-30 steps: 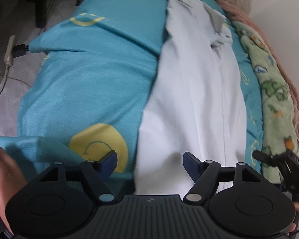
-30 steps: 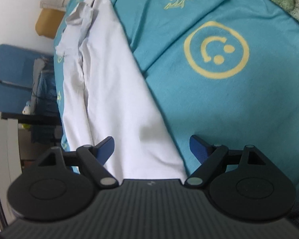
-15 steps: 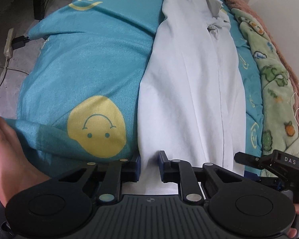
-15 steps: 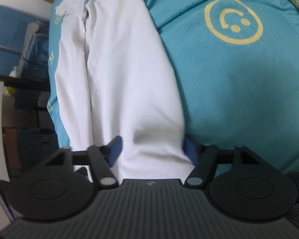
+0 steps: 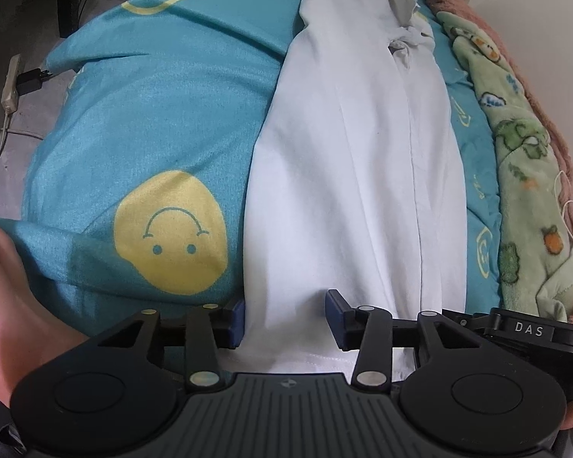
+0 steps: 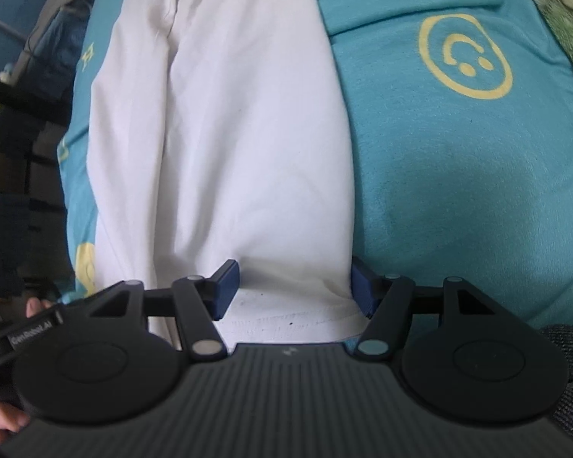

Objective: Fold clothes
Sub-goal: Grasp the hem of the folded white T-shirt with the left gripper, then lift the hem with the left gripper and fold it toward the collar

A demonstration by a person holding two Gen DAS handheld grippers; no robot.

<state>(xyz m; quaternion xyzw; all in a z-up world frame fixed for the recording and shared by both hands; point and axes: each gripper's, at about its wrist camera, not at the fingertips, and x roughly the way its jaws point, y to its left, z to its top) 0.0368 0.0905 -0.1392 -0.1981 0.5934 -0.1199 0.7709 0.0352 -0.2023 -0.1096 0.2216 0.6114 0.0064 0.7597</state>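
White garment (image 5: 347,191): lies lengthwise, folded narrow, on teal sheet (image 5: 152,114) (yellow smiley prints); green blanket (image 5: 527,198) along far edge. Left gripper (image 5: 284,316): jaws apart, straddling the hem's left corner. Right gripper (image 6: 294,286): jaws apart, straddling the hem's right corner.

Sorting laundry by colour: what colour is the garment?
White; the garment shows best in the left wrist view.

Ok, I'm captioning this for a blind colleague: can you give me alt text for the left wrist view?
The open left gripper straddles the near hem of a long white cotton garment lying lengthwise on a teal smiley-print bedsheet. A green cartoon-print fleece blanket runs along the right edge, and a bare hand shows at lower left.
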